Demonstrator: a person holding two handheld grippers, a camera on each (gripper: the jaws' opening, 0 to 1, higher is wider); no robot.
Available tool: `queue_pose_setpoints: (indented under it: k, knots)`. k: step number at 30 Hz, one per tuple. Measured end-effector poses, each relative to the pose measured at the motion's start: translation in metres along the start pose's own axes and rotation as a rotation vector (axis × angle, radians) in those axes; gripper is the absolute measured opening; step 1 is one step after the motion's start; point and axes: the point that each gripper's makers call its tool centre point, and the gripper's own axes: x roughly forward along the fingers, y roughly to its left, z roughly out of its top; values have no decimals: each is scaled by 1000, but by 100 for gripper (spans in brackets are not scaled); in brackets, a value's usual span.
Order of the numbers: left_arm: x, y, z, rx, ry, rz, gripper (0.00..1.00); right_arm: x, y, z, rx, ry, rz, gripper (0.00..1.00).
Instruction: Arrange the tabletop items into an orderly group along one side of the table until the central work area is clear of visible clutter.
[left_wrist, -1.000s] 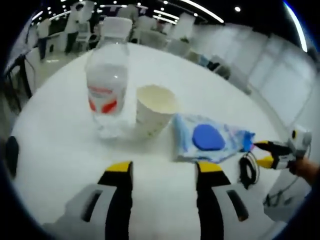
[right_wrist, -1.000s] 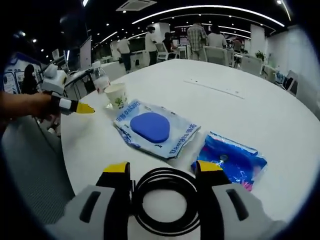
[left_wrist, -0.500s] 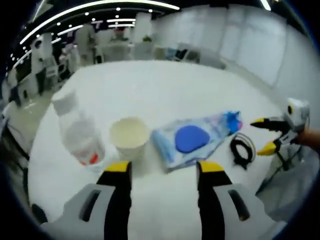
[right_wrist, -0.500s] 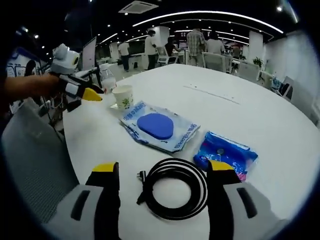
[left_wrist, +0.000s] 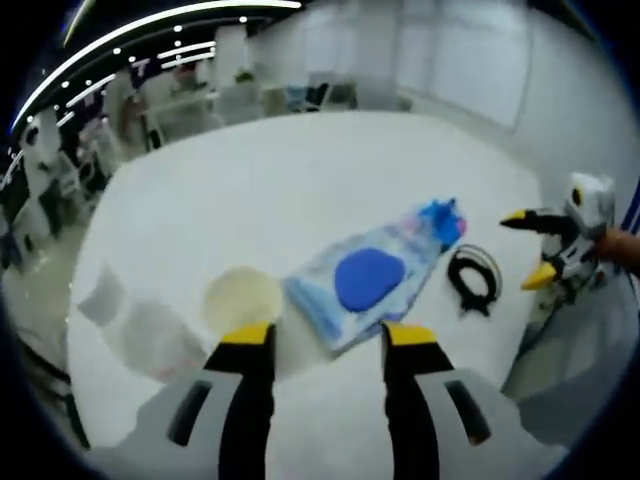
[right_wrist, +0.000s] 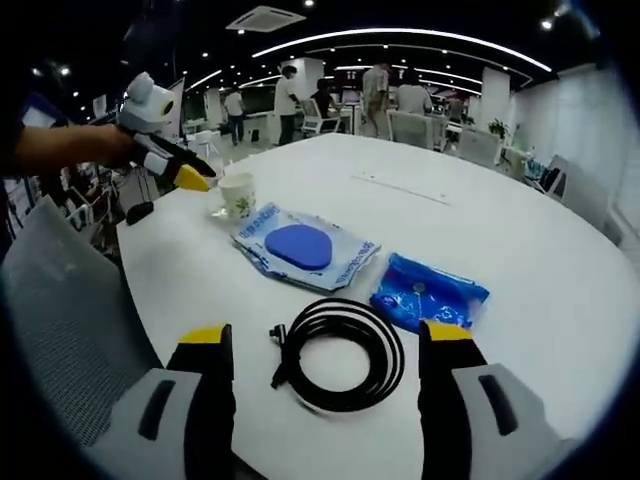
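Note:
On the white round table (right_wrist: 520, 230) lie a black coiled cable (right_wrist: 340, 350), a bright blue packet (right_wrist: 428, 293) and a clear packet with a blue pad (right_wrist: 300, 248). A paper cup (right_wrist: 237, 195) stands past them. My right gripper (right_wrist: 328, 340) is open, its jaws wide apart just short of the cable. From higher up, my left gripper (left_wrist: 325, 340) is open over the table edge, near the cup (left_wrist: 242, 298) and a blurred clear bottle (left_wrist: 130, 325). The pad packet (left_wrist: 365, 275), the cable (left_wrist: 473, 280) and the right gripper (left_wrist: 535, 250) lie beyond. The left gripper (right_wrist: 178, 168) hovers beside the cup.
A grey chair (right_wrist: 60, 330) stands against the near table edge, left of my right gripper. The far half of the table (left_wrist: 300, 170) is bare white. Desks, chairs and several people fill the room behind.
The left gripper has risen and now looks down on the cup and bottle. The right gripper's jaws have spread wider and drawn back from the cable coil.

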Motion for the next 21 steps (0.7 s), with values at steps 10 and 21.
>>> queue_pose_setpoints:
  k: [10,21]
  knots:
    - [17,21,-1,18,56,49,23,-11,-7,-1,22,-20,-46,74]
    - [40,34,-11,29,145,83,1,-12,-9,-9,36,-1,-50,72]
